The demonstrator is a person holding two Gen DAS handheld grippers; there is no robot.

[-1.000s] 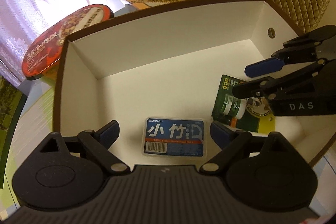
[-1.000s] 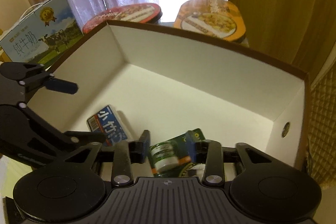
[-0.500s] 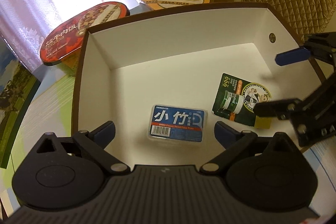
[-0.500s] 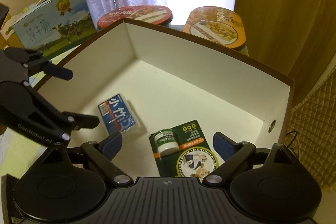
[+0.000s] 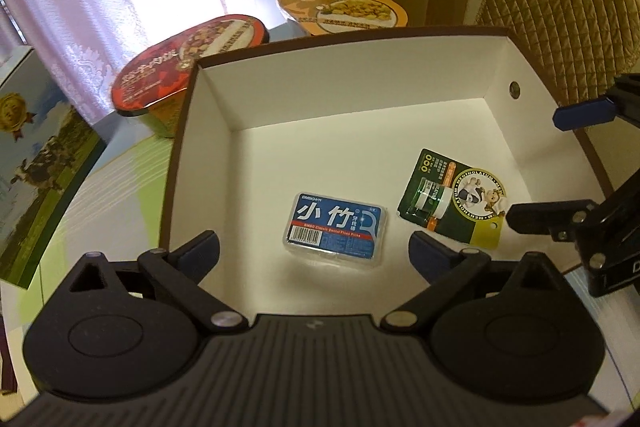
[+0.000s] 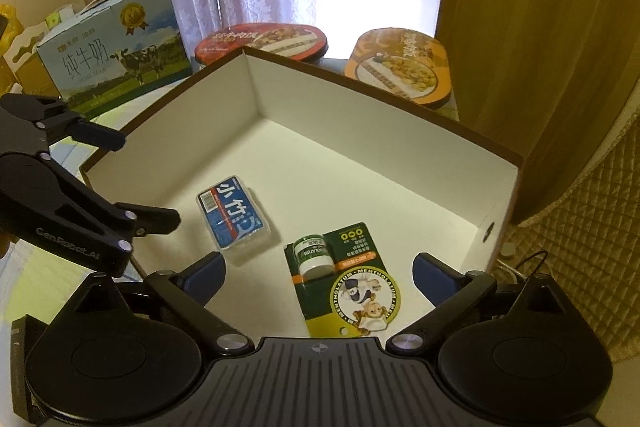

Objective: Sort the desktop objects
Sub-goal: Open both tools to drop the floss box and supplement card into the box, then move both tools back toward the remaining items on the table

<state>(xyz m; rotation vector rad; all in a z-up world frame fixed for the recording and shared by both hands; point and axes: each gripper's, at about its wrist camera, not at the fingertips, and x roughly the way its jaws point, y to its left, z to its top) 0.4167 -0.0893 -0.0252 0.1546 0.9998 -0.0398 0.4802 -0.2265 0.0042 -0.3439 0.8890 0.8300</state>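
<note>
Both items are in the box (image 5: 520, 131): floss pack (image 5: 335, 231) mid-floor, balm card (image 5: 452, 203) toward its right wall. Left gripper (image 5: 312, 247) and right gripper (image 6: 318, 273) are spread wide, empty, above the near rim. Drop step looks done; next, pick another item off the bench.

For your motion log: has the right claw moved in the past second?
Yes. The right claw has risen and opened, away from the green pack lying in the box.
</note>
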